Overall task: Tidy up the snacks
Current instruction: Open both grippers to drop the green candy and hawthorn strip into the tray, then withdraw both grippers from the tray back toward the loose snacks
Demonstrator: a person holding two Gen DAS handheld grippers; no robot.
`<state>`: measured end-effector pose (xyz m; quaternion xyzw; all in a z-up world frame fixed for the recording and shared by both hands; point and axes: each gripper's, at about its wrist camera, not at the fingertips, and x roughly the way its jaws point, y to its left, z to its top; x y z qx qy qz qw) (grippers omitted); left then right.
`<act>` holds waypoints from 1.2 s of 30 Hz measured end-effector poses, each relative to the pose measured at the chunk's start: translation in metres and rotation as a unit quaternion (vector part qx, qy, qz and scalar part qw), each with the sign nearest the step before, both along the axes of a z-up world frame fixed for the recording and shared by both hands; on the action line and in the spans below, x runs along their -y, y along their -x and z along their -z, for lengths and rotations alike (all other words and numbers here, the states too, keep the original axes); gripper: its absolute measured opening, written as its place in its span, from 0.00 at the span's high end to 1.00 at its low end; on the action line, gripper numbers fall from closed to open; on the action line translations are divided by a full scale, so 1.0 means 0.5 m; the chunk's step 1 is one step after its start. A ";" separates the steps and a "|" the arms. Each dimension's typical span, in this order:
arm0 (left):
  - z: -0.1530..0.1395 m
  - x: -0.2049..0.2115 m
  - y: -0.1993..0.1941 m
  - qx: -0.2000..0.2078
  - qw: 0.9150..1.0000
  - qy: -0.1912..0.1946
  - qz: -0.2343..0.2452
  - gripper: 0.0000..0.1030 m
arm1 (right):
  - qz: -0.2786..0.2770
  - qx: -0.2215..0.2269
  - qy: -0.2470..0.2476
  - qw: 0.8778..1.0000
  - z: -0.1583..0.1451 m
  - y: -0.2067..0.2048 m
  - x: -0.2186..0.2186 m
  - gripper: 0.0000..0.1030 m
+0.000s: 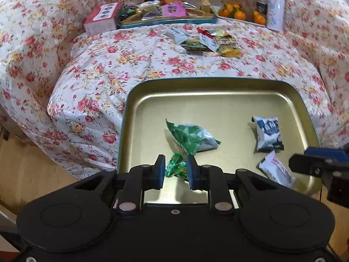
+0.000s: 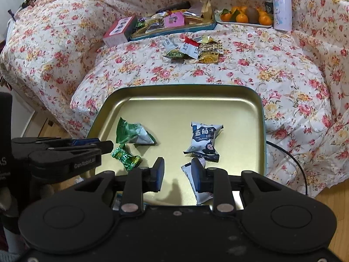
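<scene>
A gold tin tray [image 1: 218,104] [image 2: 178,102] lies at the near edge of the floral cloth. In it are a green-and-white packet [image 1: 192,138] [image 2: 133,133], a small green candy [image 1: 177,168] [image 2: 126,158], a blue-and-white blueberry packet [image 1: 269,134] [image 2: 205,139] and a white packet [image 1: 278,170] [image 2: 196,183]. My left gripper [image 1: 174,171] is open over the tray with the green candy lying between its fingers, apart from both pads. My right gripper [image 2: 177,173] is open and empty, beside the white packet. A pile of loose snacks [image 1: 209,41] [image 2: 194,49] lies farther back.
At the back stand a second tin full of snacks [image 1: 165,15] [image 2: 172,25], a pink-and-white box [image 1: 101,19] [image 2: 120,30], a plate of oranges [image 1: 240,14] [image 2: 244,18] and a white-and-purple bottle [image 1: 276,5] [image 2: 282,4]. A black cable [image 2: 292,161] runs at the tray's right.
</scene>
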<state>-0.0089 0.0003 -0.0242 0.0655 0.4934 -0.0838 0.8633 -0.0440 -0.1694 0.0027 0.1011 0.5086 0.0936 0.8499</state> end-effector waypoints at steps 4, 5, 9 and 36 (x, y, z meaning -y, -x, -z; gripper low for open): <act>-0.009 0.003 0.012 0.008 1.000 -0.012 0.002 0.70 | 0.000 -0.003 0.009 1.000 -0.005 -0.002 0.005 0.71; -0.010 0.001 0.013 0.007 1.000 -0.013 0.001 0.70 | 0.002 -0.006 0.008 1.000 -0.004 -0.003 0.008 0.71; -0.011 -0.005 0.014 0.004 1.000 -0.021 -0.007 0.70 | 0.011 -0.023 0.008 1.000 -0.002 -0.006 0.021 0.71; -0.041 -0.036 -0.011 -0.006 1.000 -0.020 -0.019 0.69 | -0.035 -0.012 0.057 0.998 -0.062 -0.041 -0.004 0.70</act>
